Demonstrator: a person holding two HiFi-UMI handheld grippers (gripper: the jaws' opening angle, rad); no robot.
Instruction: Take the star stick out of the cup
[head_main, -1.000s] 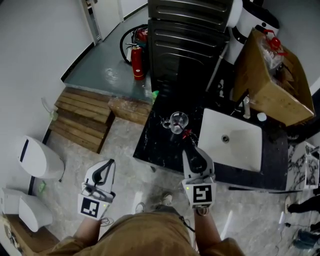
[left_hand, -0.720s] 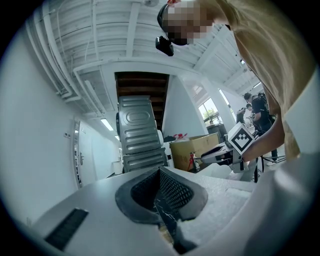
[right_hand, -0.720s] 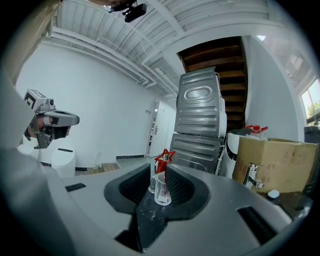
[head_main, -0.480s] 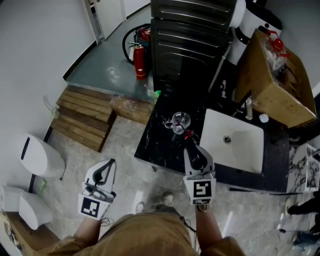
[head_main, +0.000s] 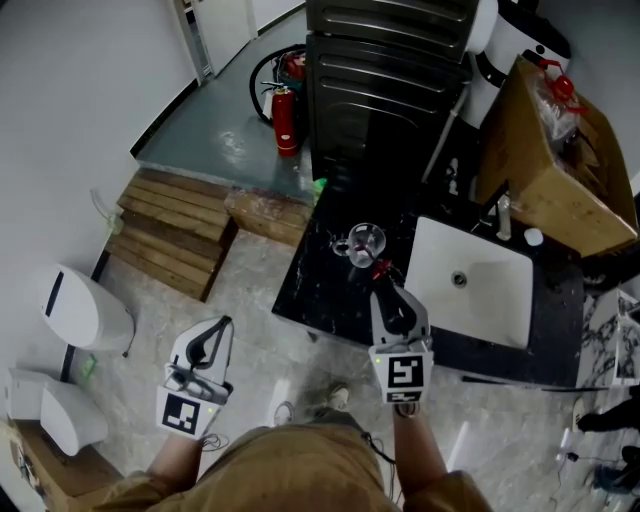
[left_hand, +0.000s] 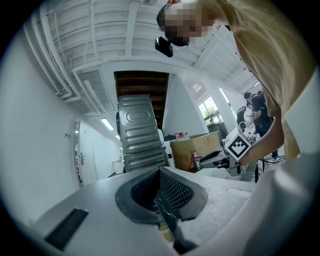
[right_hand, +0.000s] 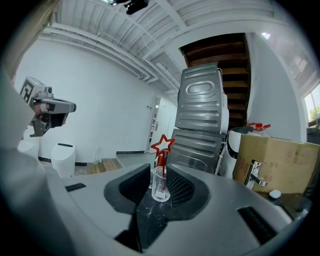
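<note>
A clear glass cup (head_main: 364, 240) stands on the black marble counter (head_main: 315, 295), left of the sink. A red star stick (right_hand: 163, 145) stands upright in the cup (right_hand: 160, 186), and in the head view its star (head_main: 380, 268) shows just beyond my right gripper (head_main: 386, 287). That gripper (right_hand: 159, 195) is open and points at the cup, which stands a little ahead of its jaws and does not touch them. My left gripper (head_main: 220, 326) hangs over the floor at the left, away from the counter. Its jaws (left_hand: 161, 172) are shut on nothing.
A white sink basin (head_main: 470, 285) with a faucet (head_main: 503, 215) lies right of the cup. Behind are a dark metal appliance (head_main: 385, 60) and a cardboard box (head_main: 560, 170). A fire extinguisher (head_main: 284, 118), wooden steps (head_main: 175, 235) and a white bin (head_main: 85, 310) stand at the left.
My right gripper has sunk a little and edged toward the cup. Its jaws stay open. The left gripper has not moved.
</note>
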